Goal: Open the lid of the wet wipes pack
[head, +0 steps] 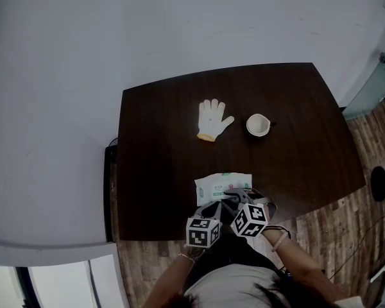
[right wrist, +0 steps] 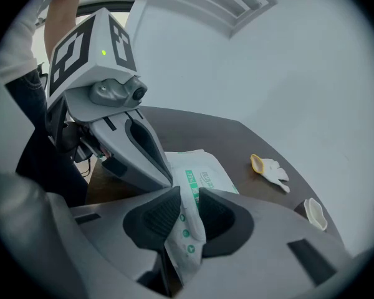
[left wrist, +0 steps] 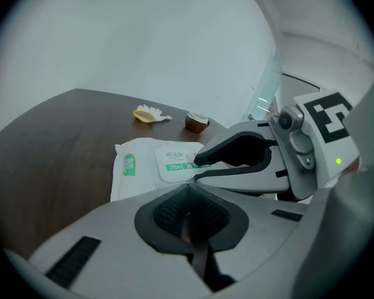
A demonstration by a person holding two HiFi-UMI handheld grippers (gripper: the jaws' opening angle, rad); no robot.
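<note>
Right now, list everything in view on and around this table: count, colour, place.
table: 1, dark brown, centre of the head view
glove: 1, white with a yellow cuff, far part of the table
cup: 1, white inside, just right of the glove
wet wipes pack: 1, white with green print, near edge of the table, lid flat
floor: brown wood planks, near and right of the table
left hand-held gripper: 1, grey, black-and-white marker cube, jaws together, at the pack
right hand-held gripper: 1, same colours, jaws on the pack's raised edge
forearms: 2, bottom of the head view
</note>
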